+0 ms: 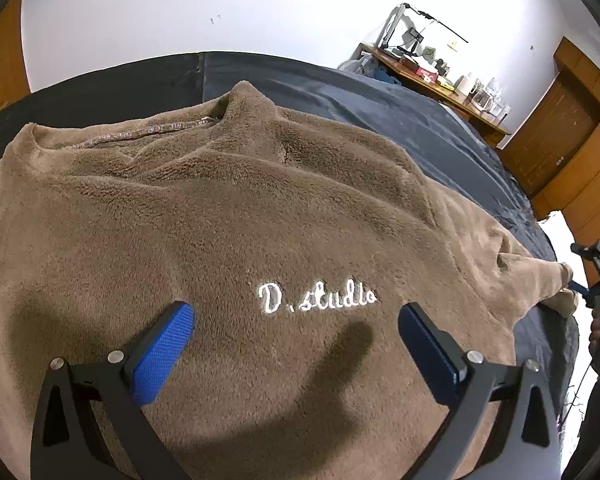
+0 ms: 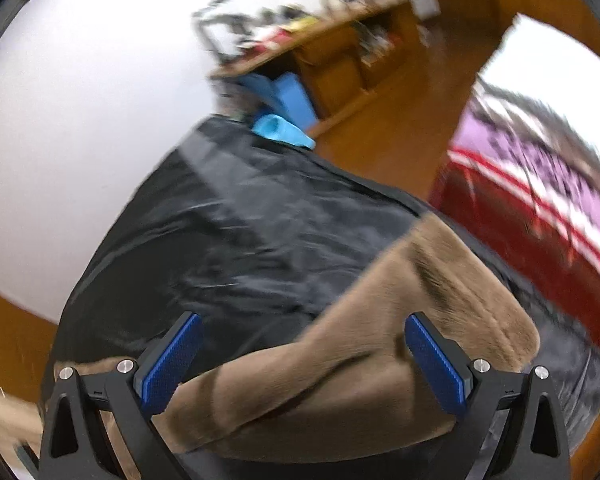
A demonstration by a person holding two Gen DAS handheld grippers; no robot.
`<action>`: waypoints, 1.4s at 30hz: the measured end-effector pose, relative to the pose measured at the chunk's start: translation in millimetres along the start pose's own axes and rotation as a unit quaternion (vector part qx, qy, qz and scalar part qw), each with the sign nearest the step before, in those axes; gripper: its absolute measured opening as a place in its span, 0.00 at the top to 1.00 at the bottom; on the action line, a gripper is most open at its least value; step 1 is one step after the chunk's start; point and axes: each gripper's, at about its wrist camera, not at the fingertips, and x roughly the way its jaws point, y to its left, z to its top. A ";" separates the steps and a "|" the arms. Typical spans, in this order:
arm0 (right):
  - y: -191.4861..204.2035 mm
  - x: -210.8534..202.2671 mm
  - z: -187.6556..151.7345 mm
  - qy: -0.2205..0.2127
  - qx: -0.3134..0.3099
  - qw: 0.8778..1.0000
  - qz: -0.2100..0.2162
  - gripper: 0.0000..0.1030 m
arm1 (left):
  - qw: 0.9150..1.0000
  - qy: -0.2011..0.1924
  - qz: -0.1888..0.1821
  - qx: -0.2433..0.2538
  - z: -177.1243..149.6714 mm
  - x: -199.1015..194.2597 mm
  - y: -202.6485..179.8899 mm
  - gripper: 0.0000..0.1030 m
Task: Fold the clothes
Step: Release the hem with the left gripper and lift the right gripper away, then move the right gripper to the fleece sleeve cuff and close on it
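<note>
A brown fleece top (image 1: 228, 208) with white "D.studio" lettering (image 1: 318, 298) lies spread on a dark sheet (image 1: 400, 120), its collar at the far side. My left gripper (image 1: 296, 320) is open just above the chest of the top, holding nothing. One sleeve (image 2: 380, 344) runs to the bed's right edge. My right gripper (image 2: 304, 332) is open over that sleeve, its jaws standing on either side of it; this view is blurred. The right gripper also shows in the left wrist view (image 1: 596, 280) by the sleeve end.
A cluttered wooden desk (image 1: 440, 80) stands beyond the bed at the back right, by wooden cabinets (image 1: 568, 132). A blue object (image 2: 284, 128) lies at the bed's far corner. A red, white and purple cloth (image 2: 540, 184) lies at the right.
</note>
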 end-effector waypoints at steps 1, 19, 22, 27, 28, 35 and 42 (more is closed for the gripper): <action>-1.4 2.4 0.0 0.004 0.005 1.000 -0.006 0.01 | 1.000 0.000 -0.002 -0.001 -0.2 -0.7 0.8 0.00; -34.6 7.9 -11.1 -0.001 0.052 0.997 -0.049 0.70 | 1.000 -0.006 0.006 0.018 -2.4 0.9 -0.7 0.00; -37.4 -3.8 -20.0 -0.015 0.056 0.998 -0.001 0.83 | 1.000 -0.004 0.002 0.013 -1.4 -1.8 0.4 0.00; -25.5 -25.8 -33.4 -0.047 0.050 0.995 0.071 0.88 | 0.999 0.007 -0.027 -0.023 1.1 -8.1 16.5 0.00; -19.3 -30.5 -35.6 -0.054 0.047 0.994 0.085 0.88 | 0.999 0.010 -0.038 -0.038 2.9 -9.4 21.4 0.00; 56.6 -67.3 -54.4 -0.087 -0.029 0.976 0.196 0.88 | 0.985 0.029 -0.103 -0.133 11.1 -25.7 54.9 0.00; 180.0 -97.0 -112.9 -0.054 -0.202 0.929 0.304 0.88 | 0.985 0.000 -0.110 -0.133 4.2 -65.6 72.7 0.00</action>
